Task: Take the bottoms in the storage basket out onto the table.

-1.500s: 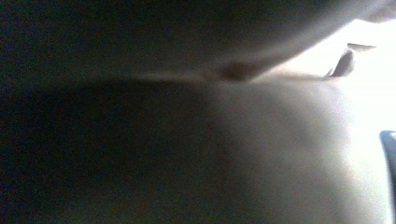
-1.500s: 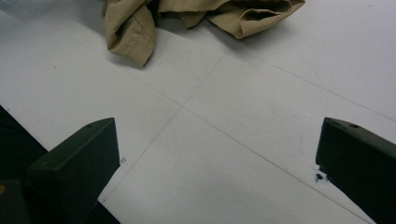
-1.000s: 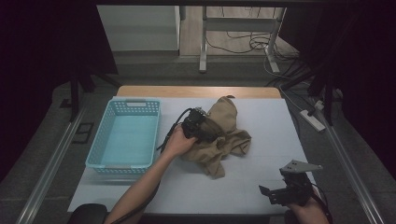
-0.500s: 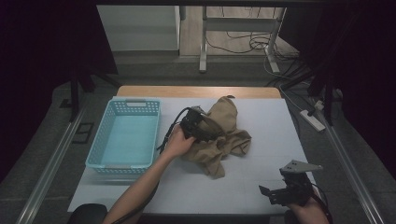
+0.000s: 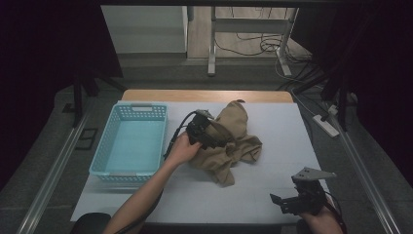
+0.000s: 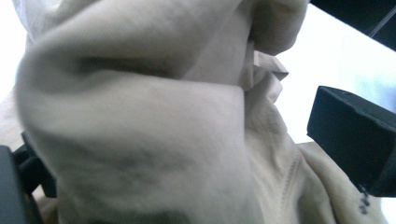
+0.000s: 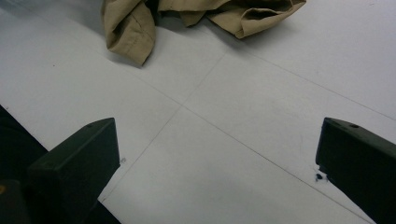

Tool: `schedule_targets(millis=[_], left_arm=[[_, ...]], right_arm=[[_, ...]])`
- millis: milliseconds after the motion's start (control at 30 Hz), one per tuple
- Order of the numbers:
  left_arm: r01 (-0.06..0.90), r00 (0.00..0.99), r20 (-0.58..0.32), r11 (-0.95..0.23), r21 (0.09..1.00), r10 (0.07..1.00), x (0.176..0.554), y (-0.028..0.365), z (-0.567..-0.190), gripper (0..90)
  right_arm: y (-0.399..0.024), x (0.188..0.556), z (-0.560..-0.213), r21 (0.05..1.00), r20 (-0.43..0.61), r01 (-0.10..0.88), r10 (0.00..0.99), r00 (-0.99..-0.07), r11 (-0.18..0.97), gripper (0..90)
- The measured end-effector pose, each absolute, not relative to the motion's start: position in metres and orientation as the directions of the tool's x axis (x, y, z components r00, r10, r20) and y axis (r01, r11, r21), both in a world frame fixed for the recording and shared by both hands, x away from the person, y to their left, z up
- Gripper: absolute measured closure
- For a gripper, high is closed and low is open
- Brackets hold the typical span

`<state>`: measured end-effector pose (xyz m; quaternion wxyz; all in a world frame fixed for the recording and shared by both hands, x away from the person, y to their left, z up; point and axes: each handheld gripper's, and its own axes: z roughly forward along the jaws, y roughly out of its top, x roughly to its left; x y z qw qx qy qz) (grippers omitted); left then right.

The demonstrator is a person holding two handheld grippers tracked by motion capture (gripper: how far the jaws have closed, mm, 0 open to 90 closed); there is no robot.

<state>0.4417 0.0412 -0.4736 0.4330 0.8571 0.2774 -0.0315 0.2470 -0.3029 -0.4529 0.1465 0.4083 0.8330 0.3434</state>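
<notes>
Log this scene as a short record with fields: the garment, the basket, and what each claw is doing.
garment: tan cloth, crumpled at the table's middle
basket: light blue basket, left of the cloth, nothing in it
left claw: pushed into the cloth, jaws apart with a fold between them
right claw: open, over bare white table near the front right corner, apart from the cloth

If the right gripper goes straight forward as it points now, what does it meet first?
Probably bare white table first, then the tan garment farther ahead. The right gripper is open, nothing between its jaws; depth is uncertain.
</notes>
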Motion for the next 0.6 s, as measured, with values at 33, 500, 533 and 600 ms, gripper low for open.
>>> schedule_targets(millis=[33, 500, 533, 600], left_arm=[[0.503, 0.844, -0.297, -0.468, 0.727, 0.446, 0.4413, 0.0417, -0.4733, 1.8], [0.502, 0.845, -0.313, -0.441, 0.744, 0.433, 0.4377, 0.0487, -0.4680, 0.0], [0.500, 0.847, -0.313, -0.442, 0.745, 0.430, 0.4376, 0.0492, -0.4676, 0.0], [0.499, 0.848, -0.314, -0.441, 0.746, 0.427, 0.4370, 0.0505, -0.4666, 0.0]], right_arm=[[-0.3029, 0.2469, -0.4529, 0.692, 0.036, 0.579, 0.781, -0.624, 0.431, 0.1], [-0.3028, 0.2470, -0.4529, 0.691, 0.035, 0.579, 0.781, -0.624, 0.432, 0.1], [-0.3028, 0.2470, -0.4529, 0.691, 0.035, 0.579, 0.780, -0.624, 0.432, 0.1], [-0.3028, 0.2469, -0.4529, 0.692, 0.035, 0.578, 0.780, -0.625, 0.432, 0.1]])
